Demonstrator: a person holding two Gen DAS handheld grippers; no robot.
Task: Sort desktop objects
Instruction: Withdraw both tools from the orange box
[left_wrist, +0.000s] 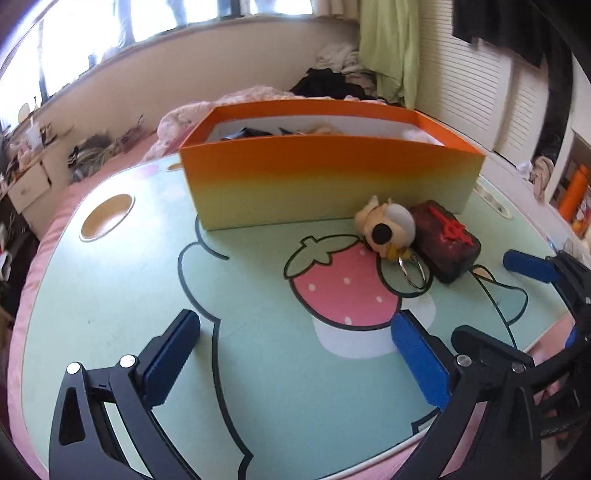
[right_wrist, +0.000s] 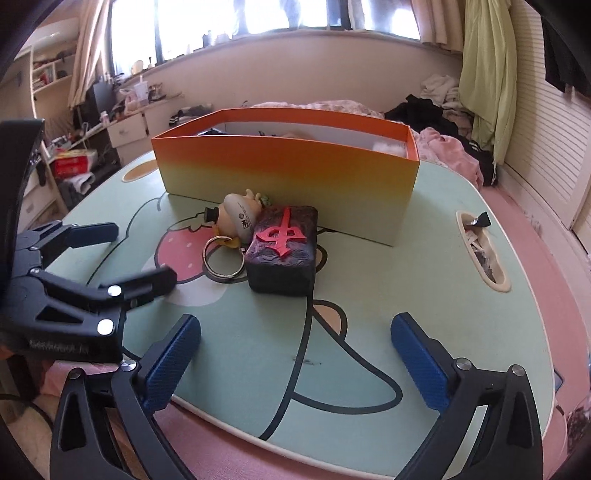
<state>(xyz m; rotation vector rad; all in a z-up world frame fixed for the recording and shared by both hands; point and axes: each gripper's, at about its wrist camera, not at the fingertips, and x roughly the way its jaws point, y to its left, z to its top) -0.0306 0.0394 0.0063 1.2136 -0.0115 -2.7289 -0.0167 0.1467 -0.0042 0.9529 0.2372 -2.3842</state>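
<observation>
On the worktop (left_wrist: 110, 288), just in front of the long side of the orange box (left_wrist: 325, 177), two things are left for us to sort: a small plush keychain (left_wrist: 388, 227) with its metal ring (left_wrist: 415, 271), and a dark block with a red character on top (right_wrist: 284, 251). They lie touching one another, the plush toy towards the middle of the worktop and the block on its right as we face the box, both close under the box wall.

Over the box rim we see some dark and pale things already lying inside, though we cannot tell what they are; we judge that part of the sorting is done. Apart from the two pieces in front of the box, the printed surface looks bare, so we take these to be the last ones. A slot near the right edge of the worktop (right_wrist: 484, 254) holds a few small scraps, which we cannot identify.

Our left tongs (left_wrist: 295, 354) stand wide and hold nothing, above the near part of the worktop with the strawberry print ahead of them. Our right tongs (right_wrist: 295, 354) are equally wide and empty, near the front edge, with the block straight ahead and well apart from the pads. Neither piece is touched yet, so both lifts and both drops into the box remain.
</observation>
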